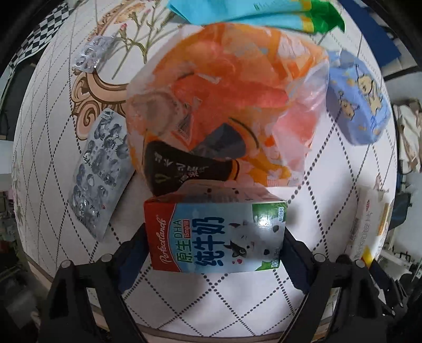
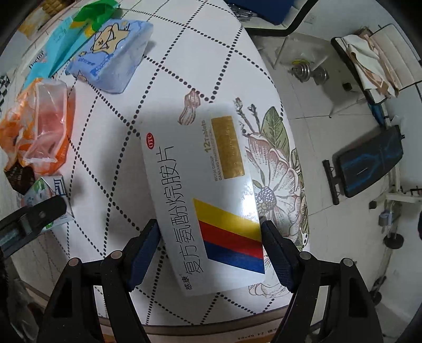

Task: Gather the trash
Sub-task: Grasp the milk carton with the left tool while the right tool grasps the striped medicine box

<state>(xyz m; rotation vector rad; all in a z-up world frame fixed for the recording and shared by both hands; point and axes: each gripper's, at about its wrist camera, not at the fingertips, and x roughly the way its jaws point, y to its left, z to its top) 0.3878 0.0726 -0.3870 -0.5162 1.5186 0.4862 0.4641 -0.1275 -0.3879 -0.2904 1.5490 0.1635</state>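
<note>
A blue and red milk carton [image 1: 216,234] sits between the fingers of my left gripper [image 1: 215,229], and both pads press on its sides. Just beyond it lies an orange plastic bag [image 1: 224,100] holding wrappers. My right gripper [image 2: 209,224] is shut on a white medicine box [image 2: 200,190] with yellow, red and blue stripes, held a little above the tablecloth. In the right wrist view the milk carton [image 2: 48,192] shows at the left with one left finger [image 2: 39,211] on it, beside the orange bag [image 2: 39,124].
Two silver blister packs [image 1: 101,171] [image 1: 89,54] lie left of the bag. A blue tissue pack [image 2: 110,58] and a teal package [image 1: 250,13] lie beyond it. The round table's edge [image 2: 298,263] is close at the right, with dumbbells [image 2: 311,72] and a bench [image 2: 369,163] on the floor.
</note>
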